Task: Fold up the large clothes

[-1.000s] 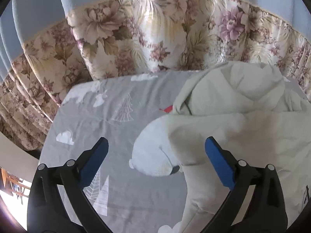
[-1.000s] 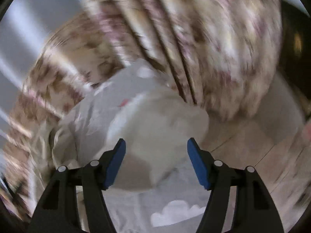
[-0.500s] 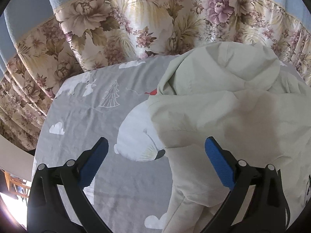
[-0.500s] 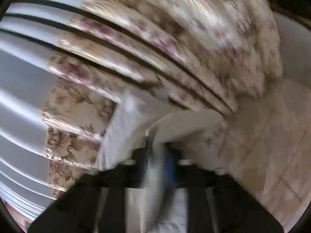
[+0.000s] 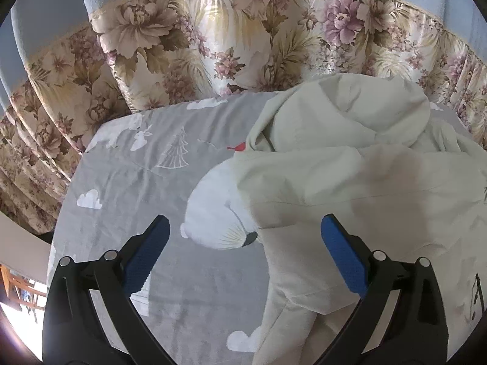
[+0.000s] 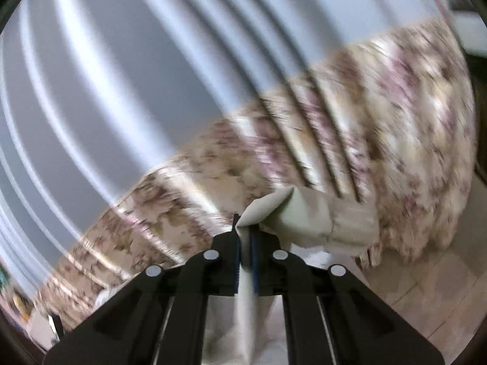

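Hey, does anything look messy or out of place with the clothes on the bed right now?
The pale hoodie isn't flat: its hood is bunched near the floral curtain and a sleeve trails toward the camera. The right gripper has pinched a fold of it; the left gripper is open. No damage shows.

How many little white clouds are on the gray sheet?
3 show: one cloud at the left beside the left gripper, one by the floral curtain, one at the bottom. The cream hoodie may hide more.
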A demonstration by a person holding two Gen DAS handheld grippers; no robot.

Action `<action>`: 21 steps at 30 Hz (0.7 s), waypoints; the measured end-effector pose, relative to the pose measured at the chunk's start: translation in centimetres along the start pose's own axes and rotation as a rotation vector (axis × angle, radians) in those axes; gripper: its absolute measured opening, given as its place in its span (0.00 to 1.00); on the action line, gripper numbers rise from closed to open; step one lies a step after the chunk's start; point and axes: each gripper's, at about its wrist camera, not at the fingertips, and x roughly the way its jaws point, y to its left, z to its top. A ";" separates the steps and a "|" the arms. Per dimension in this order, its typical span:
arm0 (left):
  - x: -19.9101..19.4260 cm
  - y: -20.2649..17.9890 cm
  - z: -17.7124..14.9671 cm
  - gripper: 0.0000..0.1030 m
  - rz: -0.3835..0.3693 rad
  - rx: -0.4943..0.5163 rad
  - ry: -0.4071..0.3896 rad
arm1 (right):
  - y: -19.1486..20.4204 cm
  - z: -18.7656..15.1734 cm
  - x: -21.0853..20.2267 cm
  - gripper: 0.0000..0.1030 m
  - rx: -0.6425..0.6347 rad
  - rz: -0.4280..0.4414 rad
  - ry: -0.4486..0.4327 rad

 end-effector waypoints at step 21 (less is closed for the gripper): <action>-0.4 4.7 -1.9 0.97 -0.040 -0.123 0.030 | 19.6 -9.5 6.6 0.61 -0.374 0.223 0.467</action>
